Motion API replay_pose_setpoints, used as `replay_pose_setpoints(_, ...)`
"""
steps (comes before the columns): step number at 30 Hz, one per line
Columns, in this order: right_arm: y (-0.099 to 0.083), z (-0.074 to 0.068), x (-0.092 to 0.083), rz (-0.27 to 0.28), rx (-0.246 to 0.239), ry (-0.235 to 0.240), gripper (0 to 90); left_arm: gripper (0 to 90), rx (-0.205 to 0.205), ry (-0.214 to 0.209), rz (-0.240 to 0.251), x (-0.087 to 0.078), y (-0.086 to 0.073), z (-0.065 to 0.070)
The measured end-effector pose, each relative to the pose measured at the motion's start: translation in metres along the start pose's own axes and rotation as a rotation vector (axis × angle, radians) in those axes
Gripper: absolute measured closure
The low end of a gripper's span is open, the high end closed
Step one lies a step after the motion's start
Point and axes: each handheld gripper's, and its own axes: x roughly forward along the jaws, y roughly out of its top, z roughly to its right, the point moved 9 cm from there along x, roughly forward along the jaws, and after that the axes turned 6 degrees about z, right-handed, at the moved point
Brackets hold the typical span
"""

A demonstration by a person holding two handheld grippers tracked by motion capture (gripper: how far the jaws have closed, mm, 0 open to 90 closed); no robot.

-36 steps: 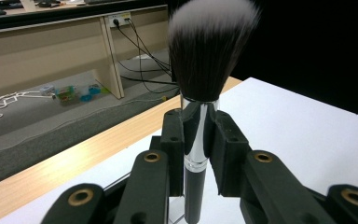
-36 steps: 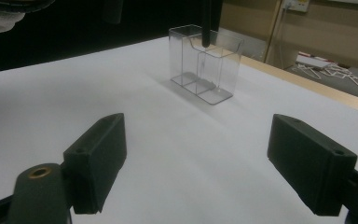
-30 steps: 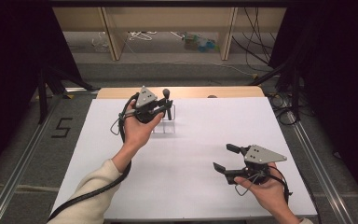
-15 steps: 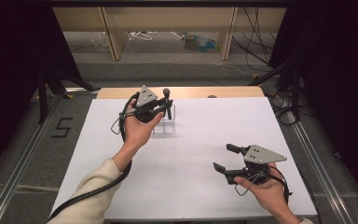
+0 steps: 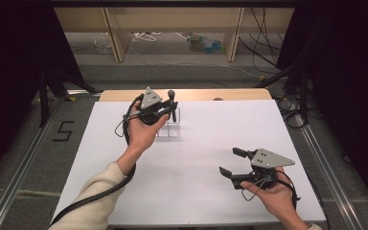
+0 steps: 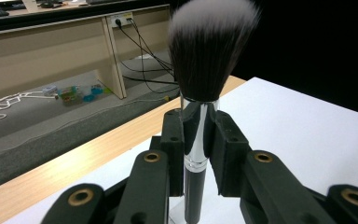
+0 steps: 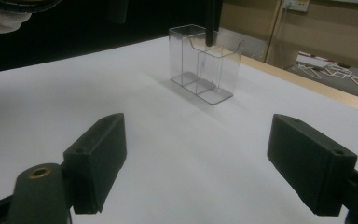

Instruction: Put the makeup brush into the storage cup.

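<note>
At far left, the left gripper (image 5: pixel 172 111) pinches a brush (image 6: pixel 200 93) upright, handle down, over the clear holder (image 7: pixel 205 63), apparently to stand it inside. Near right, the right gripper (image 5: pixel 230 162) waits, jaws spread, holding nothing.

"5" on floor (image 5: pixel 63 131)

The brush (image 6: pixel 200 93) has soft dark bristles with pale tips, a shiny metal collar and a glossy black handle. The holder (image 7: pixel 205 63) is clear smooth plastic; the surface (image 5: pixel 211 158) is matt white.
</note>
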Motion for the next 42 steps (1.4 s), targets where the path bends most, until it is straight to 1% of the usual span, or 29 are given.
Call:
replay_pose_setpoints(19,0.0000,0.0000,-0.0007,-0.004,-0.001,0.001,20.3,76.3,-0.004,0.003,0.006,0.0020,0.0002,-0.0030)
replay_pose_setpoints(30,0.0010,0.0001,-0.0006,0.006,-0.002,0.000,20.3,76.3,-0.001,0.006,0.007,0.0029,0.0000,-0.0040)
replay_pose_setpoints(42,0.0011,-0.0001,-0.0010,0.003,-0.002,0.005,20.3,76.3,-0.001,0.016,0.016,0.0034,0.0024,-0.0087)
